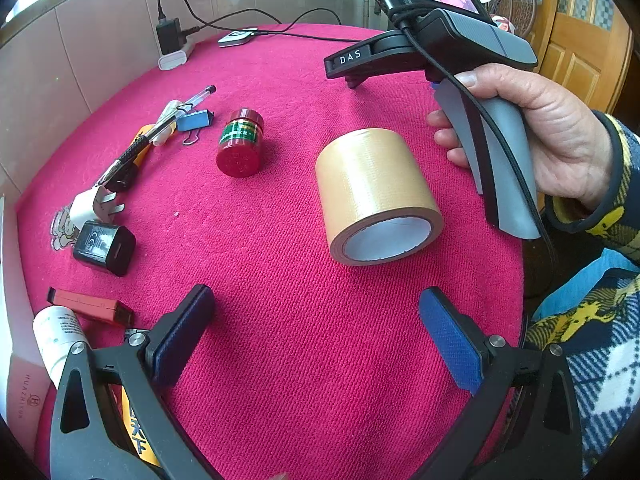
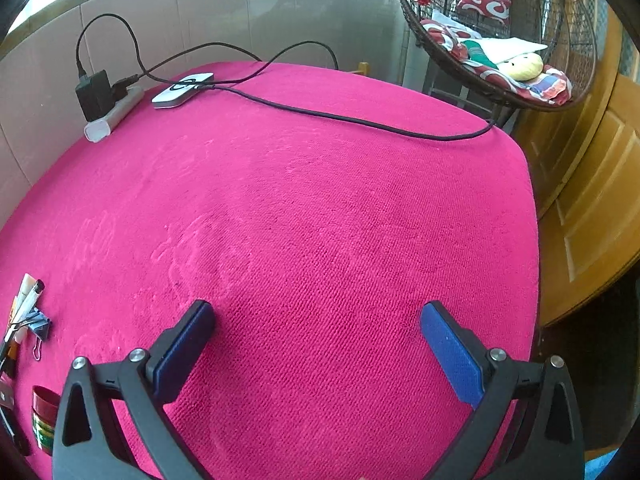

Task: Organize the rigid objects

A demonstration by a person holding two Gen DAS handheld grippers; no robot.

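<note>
A wide roll of tan tape [image 1: 376, 196] lies on its side on the pink cloth [image 1: 288, 340], a little beyond my open, empty left gripper [image 1: 316, 320]. A small red jar [image 1: 240, 142] lies to its left. Along the left edge lie a pen [image 1: 160, 128], a blue binder clip [image 1: 194, 120], a white plug [image 1: 94, 204], a black charger cube [image 1: 105, 247], a red lighter [image 1: 90, 306] and a white tube [image 1: 58, 340]. My right gripper [image 2: 316, 336] is open and empty over bare cloth [image 2: 320, 208]; its body [image 1: 440, 48] is held in a hand right of the tape.
At the far edge sit a black adapter on a white power strip [image 2: 112, 112], a white flat device [image 2: 182, 89] and a black cable [image 2: 360, 120]. A wicker hanging chair [image 2: 500, 40] and a wooden door [image 2: 588, 200] stand to the right. The jar [image 2: 44, 412] and clip [image 2: 38, 326] show at left.
</note>
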